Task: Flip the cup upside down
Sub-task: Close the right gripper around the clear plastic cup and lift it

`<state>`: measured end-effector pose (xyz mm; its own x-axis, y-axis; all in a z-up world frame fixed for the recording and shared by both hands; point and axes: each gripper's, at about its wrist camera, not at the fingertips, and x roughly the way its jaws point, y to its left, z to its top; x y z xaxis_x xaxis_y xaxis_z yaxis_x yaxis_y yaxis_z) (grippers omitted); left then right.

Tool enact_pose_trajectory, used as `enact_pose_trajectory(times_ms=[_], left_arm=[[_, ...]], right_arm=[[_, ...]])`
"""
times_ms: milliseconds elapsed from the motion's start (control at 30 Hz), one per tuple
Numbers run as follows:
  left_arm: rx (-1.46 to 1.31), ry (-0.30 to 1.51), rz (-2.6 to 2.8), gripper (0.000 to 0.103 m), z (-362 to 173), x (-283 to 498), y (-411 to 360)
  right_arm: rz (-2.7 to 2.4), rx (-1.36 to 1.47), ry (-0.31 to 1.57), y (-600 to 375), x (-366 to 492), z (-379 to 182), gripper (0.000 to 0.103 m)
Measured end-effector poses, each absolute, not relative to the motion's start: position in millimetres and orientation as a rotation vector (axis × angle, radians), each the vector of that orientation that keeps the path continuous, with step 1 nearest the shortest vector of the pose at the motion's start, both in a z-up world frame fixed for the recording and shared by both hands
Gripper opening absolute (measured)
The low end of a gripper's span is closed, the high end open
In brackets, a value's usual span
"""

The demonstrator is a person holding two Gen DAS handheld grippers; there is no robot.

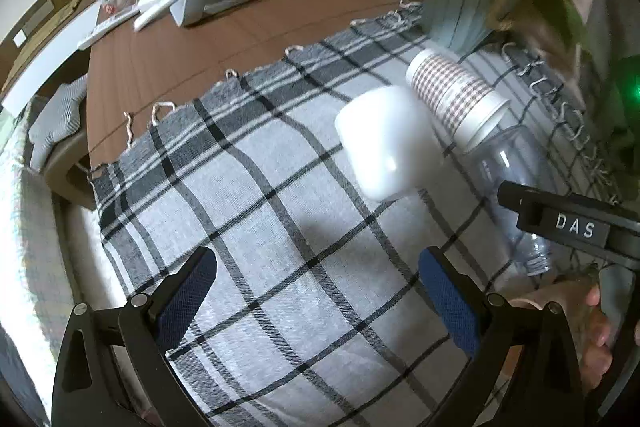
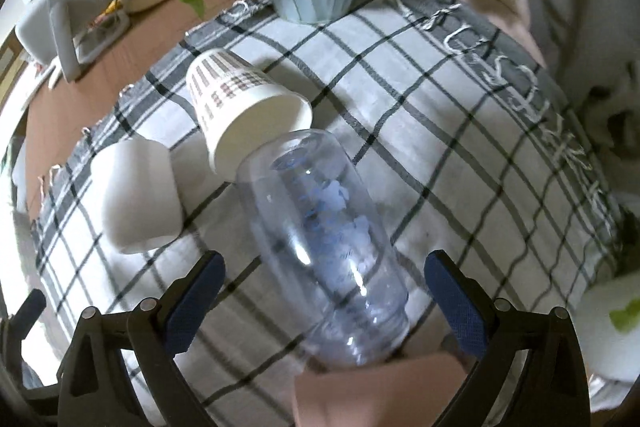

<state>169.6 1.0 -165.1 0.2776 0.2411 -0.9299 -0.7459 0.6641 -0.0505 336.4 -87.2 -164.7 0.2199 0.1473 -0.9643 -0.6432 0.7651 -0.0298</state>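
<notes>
Blue-padded left hand-held gripper (image 1: 318, 301) spread apart, empty, hovering above the plaid cloth (image 1: 240, 227); right hand-held gripper (image 2: 324, 301) likewise apart, straddling a clear bottle (image 2: 324, 247) lying on its side. Beyond, the white cup (image 1: 386, 141), mouth-down, base up, long axis near vertical, beside a tipped checked paper cup (image 1: 456, 99). Probably done already; otherwise best gripped mid-wall, squarely, rolled slowly, set rim flat.

White cup (image 1: 386, 143) on plaid cloth (image 1: 256, 211), checked paper cup (image 1: 454, 95) beside, left gripper (image 1: 320, 291) jaws apart
</notes>
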Motion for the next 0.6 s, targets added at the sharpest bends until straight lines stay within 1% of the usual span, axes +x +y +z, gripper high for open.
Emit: enact_pose_trajectory(times_ms=[100, 267, 367, 433, 467, 600], left_arm=[[-0.532, 1.133, 0.711, 0.103, -174, 176, -4], [-0.521, 1.136, 0.726, 0.103, -175, 186, -7], [-0.524, 1.130, 0.733, 0.103, -175, 189, -4], [-0.518, 1.130, 0.740, 0.103, -175, 190, -3], [-0.514, 1.130, 0.746, 0.103, -174, 190, -2], [-0.502, 1.121, 0.747, 0.103, -169, 186, 0]], right_arm=[[0.607, -0.492, 1.253, -83, 345, -176, 0.100], [0.638, -0.494, 1.296, -79, 357, -195, 0.092], [0.653, -0.478, 1.324, -78, 363, -202, 0.090], [0.669, -0.474, 1.336, -76, 365, -206, 0.085], [0.688, -0.465, 1.352, -74, 365, -208, 0.079], [0.687, -0.428, 1.355, -74, 367, -210, 0.077]])
